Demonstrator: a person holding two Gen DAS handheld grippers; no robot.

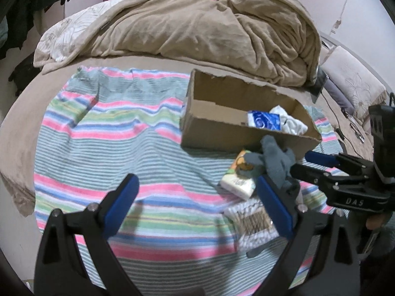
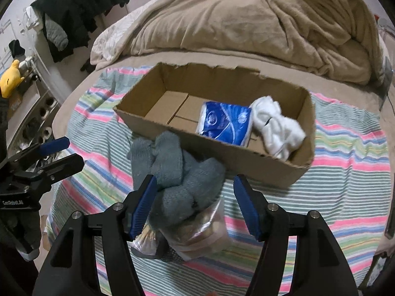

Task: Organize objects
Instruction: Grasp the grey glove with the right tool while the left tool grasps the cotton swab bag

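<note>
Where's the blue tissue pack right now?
In both views, the blue tissue pack lies inside the cardboard box, toward its right end, touching the white socks.

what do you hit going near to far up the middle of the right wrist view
right tool → grey socks → cardboard box near wall → blue tissue pack inside it → box far wall → beige blanket

An open cardboard box (image 2: pixel 222 157) with torn top edges sits on the striped cloth. Inside, toward one end, a blue-and-white tissue pack (image 2: pixel 226 123) lies flat with a white bundled sock (image 2: pixel 279 128) touching it. Just outside the box's near wall a grey sock bundle (image 2: pixel 177 180) rests atop a clear bag of round items (image 2: pixel 205 231), beside a small tissue packet (image 1: pixel 238 181).
</note>
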